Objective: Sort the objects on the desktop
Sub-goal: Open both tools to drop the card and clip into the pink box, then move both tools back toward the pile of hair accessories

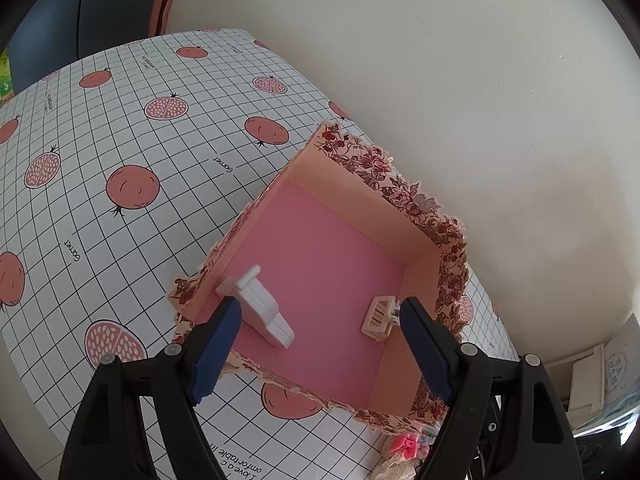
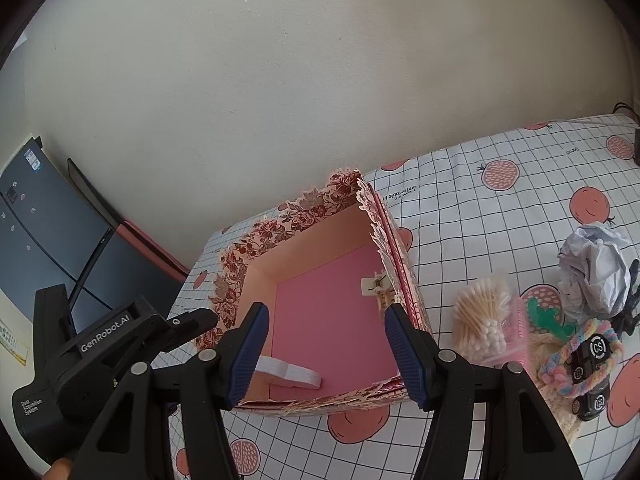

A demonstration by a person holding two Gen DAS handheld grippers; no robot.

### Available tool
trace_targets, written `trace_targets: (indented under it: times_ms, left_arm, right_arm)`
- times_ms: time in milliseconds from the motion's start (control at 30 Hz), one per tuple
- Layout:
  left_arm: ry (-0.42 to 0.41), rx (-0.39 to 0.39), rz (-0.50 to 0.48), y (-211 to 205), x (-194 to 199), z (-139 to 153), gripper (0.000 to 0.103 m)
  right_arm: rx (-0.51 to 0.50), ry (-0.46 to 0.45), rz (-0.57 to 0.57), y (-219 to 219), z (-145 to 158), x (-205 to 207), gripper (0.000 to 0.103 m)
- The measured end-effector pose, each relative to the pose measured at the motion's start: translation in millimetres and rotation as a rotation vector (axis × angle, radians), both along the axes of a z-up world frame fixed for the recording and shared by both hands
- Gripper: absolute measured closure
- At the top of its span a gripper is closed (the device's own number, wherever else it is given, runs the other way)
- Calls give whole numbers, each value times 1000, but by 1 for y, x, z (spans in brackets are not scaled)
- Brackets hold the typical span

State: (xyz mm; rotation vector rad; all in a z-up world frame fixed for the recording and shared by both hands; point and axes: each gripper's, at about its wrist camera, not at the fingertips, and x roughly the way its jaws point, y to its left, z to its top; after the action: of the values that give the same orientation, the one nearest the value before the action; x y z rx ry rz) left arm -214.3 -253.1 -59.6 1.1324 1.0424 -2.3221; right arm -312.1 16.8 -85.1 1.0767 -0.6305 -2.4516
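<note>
Both your left tool point(image 1: 320, 312) and right tool point(image 2: 324, 320) hang open and empty over the floral box point(image 2: 280, 232); take the bag of cotton swabs point(image 2: 486, 320) beside it by its middle, as it looks light, soft and crinkly-slippery.

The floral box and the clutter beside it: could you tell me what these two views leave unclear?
- Left wrist view: pink item below the floral box, cut off by the right finger.
- Right wrist view: white strip partly behind the left finger; beige clip too small.
- Right wrist view: black toy car wrapped in yarn.
</note>
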Motion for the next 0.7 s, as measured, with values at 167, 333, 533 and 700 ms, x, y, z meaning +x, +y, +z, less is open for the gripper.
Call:
trace_targets:
  times_ms: [167,333,533,700]
  left_arm:
    - [0,-10,-3,7,0,5,21]
    - [3,-29,-18,18,-2,10,21]
    - [1,-56,-46,36,-6,17,21]
    - [-2,-86,-77,54,-9,22,21]
  right_arm:
    - [11,1,-14,11,4,2,39]
    - [11,-1,-35,28,9,3,39]
    - [30,1,-61,51,16,4,39]
    - [18,6,-91,73,22,6,39]
